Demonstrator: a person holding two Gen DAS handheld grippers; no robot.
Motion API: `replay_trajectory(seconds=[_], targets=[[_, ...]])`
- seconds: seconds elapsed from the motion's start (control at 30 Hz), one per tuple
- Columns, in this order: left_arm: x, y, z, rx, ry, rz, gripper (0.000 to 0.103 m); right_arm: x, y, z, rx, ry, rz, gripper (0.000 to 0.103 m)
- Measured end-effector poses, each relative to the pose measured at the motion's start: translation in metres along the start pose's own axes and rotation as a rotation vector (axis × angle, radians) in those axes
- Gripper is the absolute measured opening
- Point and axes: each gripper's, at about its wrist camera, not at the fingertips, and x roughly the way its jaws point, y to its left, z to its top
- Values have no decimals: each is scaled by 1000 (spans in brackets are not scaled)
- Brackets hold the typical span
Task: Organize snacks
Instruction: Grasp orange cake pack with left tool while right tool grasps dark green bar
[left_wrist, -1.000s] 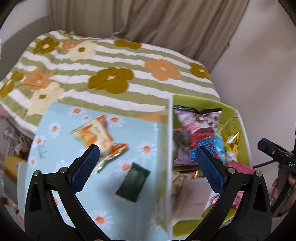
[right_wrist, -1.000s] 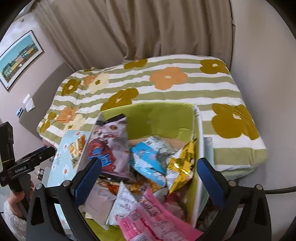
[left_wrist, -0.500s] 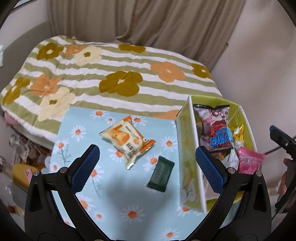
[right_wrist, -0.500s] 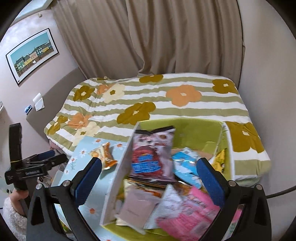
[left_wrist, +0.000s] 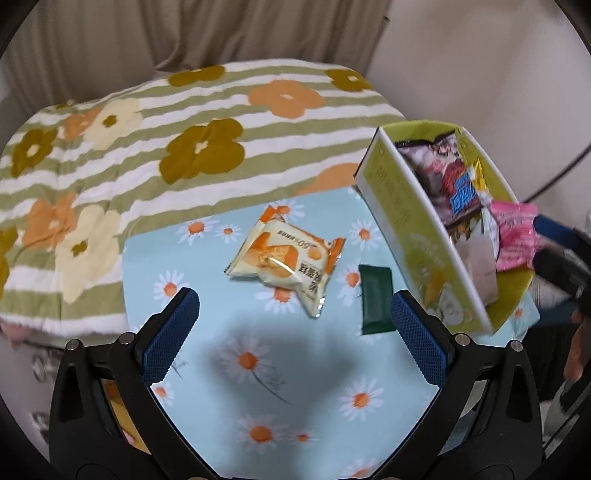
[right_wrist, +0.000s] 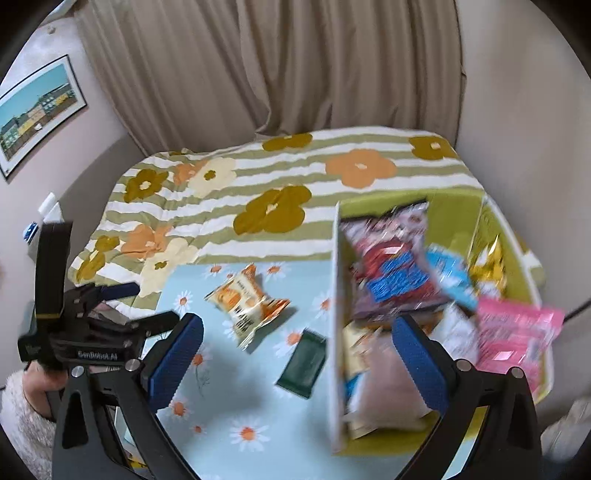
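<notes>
A yellow-orange cake packet (left_wrist: 284, 258) and a small dark green packet (left_wrist: 376, 304) lie on a light blue daisy cloth (left_wrist: 280, 391). A green box (left_wrist: 410, 236) full of snack bags stands at the cloth's right edge. My left gripper (left_wrist: 291, 332) is open and empty, above the cloth just in front of both packets. My right gripper (right_wrist: 295, 358) is open and empty, above the green packet (right_wrist: 303, 363) and the box's left wall (right_wrist: 334, 314). The cake packet also shows in the right wrist view (right_wrist: 245, 301). The left gripper's body (right_wrist: 85, 332) shows at the left of the right wrist view.
A striped flower bedspread (left_wrist: 184, 147) lies behind the cloth, with beige curtains (right_wrist: 277, 66) and walls beyond. In the box are a purple-red bag (right_wrist: 391, 266), a pink bag (right_wrist: 517, 332), a blue bag and a gold bag. A picture (right_wrist: 37, 110) hangs at the left.
Both grippers have pulled back and shifted left, so more of the blue cloth and both loose packets have come into view. The box now sits further right in both views.
</notes>
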Motion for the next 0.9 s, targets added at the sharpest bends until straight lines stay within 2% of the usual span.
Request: replay_trajectory(seconds=[0.3,0.4,0.57,0.8,0.9], targets=[[56,27,16,131,115,-57,103,40,33,-47,156,-1,-122,102],[83,28,21,178,161,-66,103,59,39,-66,229,-12,-123,102],[124,22,24,242,230,-96,103,104,50,-92,217,19,-228,102],[159,9,24,293,285,-101,103,129,47,-102,229,-1,-317,102],[176,7,21,301,312,-95,103,135,47,-103,228,-18,-324,102]])
